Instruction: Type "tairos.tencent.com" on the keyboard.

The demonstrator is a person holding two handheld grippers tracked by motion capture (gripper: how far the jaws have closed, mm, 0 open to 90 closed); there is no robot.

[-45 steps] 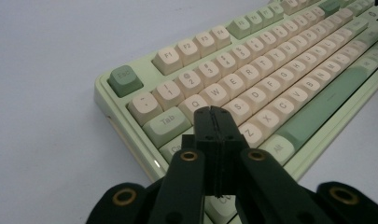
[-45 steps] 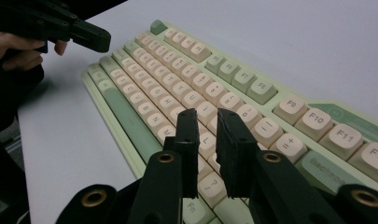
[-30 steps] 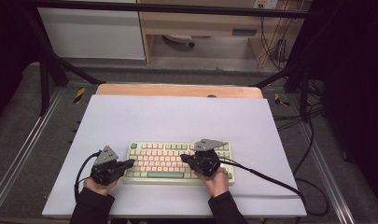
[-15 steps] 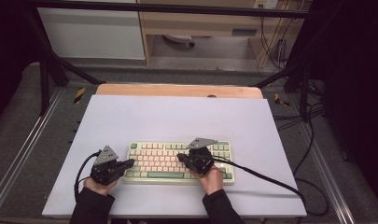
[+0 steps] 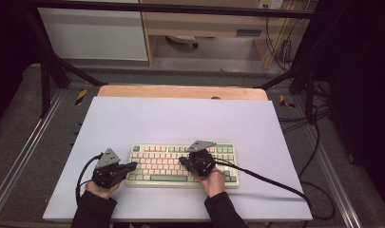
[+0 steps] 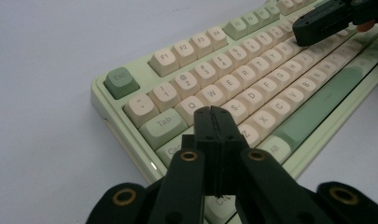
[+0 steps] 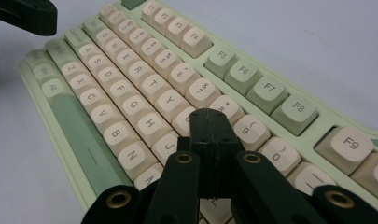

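A pale green keyboard [image 5: 154, 179] with cream keys lies near the front of the white board [image 5: 180, 118]. My left gripper [image 5: 134, 166] is at the keyboard's left end, jaws shut and empty. In the left gripper view its tips [image 6: 213, 113] hover over the keys beside Caps Lock on the keyboard [image 6: 252, 74]. My right gripper [image 5: 182, 160] is over the middle of the keys, also shut with nothing in it. In the right gripper view its tips [image 7: 210, 115] sit over the keys around I and K of the keyboard [image 7: 130, 88]. Whether either tip touches a key is unclear.
The right gripper's black cable [image 5: 266, 178] trails off to the right over the board. A wooden table edge [image 5: 180, 91] shows behind the board. Metal frame rails [image 5: 19, 161] run along both sides. Cables hang at the back right [image 5: 280, 47].
My right gripper has shifted a little to the left over the keys. The left gripper has stayed put.
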